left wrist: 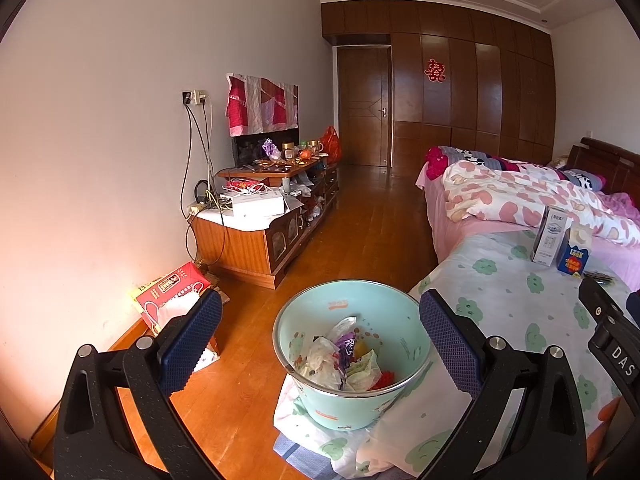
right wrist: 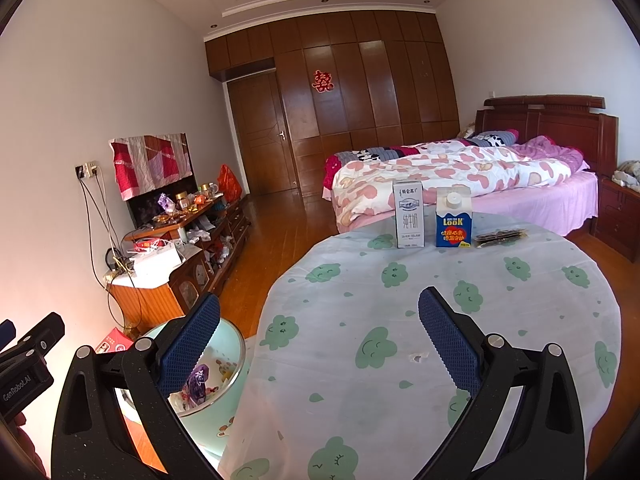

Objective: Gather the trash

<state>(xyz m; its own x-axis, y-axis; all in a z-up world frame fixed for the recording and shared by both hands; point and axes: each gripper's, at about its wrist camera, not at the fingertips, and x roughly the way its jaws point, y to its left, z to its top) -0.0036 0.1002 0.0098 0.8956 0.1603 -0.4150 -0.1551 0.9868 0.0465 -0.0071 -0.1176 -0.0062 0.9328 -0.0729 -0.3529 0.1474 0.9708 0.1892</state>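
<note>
Although the bin (left wrist: 352,356) beside the table (right wrist: 460,320) already holds wrappers, a white carton (right wrist: 408,214), a blue carton (right wrist: 453,218) and a dark packet (right wrist: 500,237) remain on the table's far edge. Left gripper (left wrist: 320,344) and right gripper (right wrist: 320,340) both stand with jaws wide apart, holding nothing. Collection appears partly done.

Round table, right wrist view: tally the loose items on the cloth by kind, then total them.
Tall white milk carton: 1
Blue carton with white screw cap: 1
Dark flat packet: 1
Total: 3, all at the far edge of the table; both grippers are open and empty.
</note>
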